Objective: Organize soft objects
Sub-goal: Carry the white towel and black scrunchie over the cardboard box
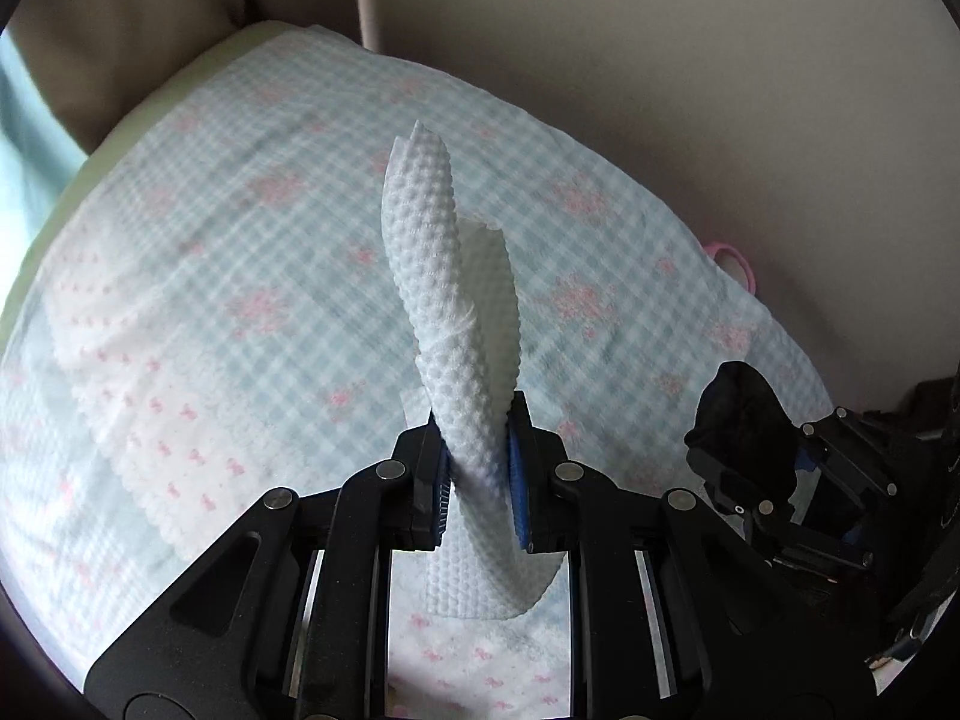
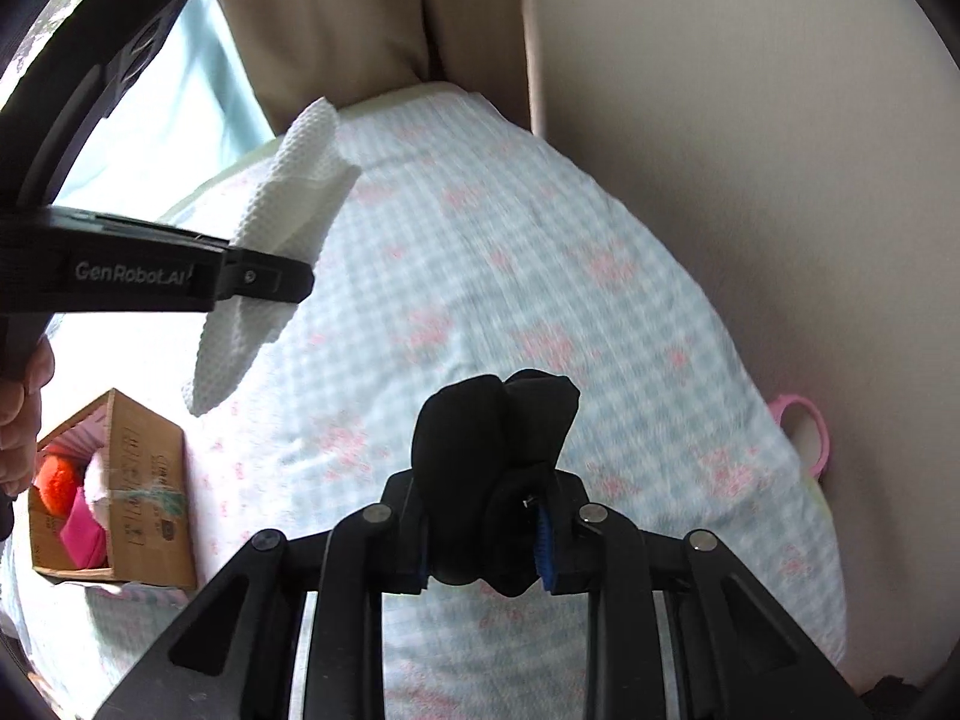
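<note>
My left gripper (image 1: 477,474) is shut on a white dimpled cloth (image 1: 444,276) that stands up between its blue pads, held above the bed. In the right wrist view the same cloth (image 2: 276,222) hangs from the left gripper (image 2: 270,276) at the upper left. My right gripper (image 2: 483,531) is shut on a bundle of black fabric (image 2: 486,438), also above the bed. In the left wrist view the right gripper (image 1: 780,468) shows at the right with the black fabric (image 1: 738,414) in it. A cardboard box (image 2: 129,492) at the lower left holds orange, pink and white soft things.
The bed is covered by a blue-checked blanket with pink flowers (image 1: 240,240), also seen in the right wrist view (image 2: 510,276). A white cloth with pink bows (image 1: 150,420) lies on it at the left. A pink ring (image 2: 804,432) sits by the wall. Beige curtains (image 2: 360,18) hang behind.
</note>
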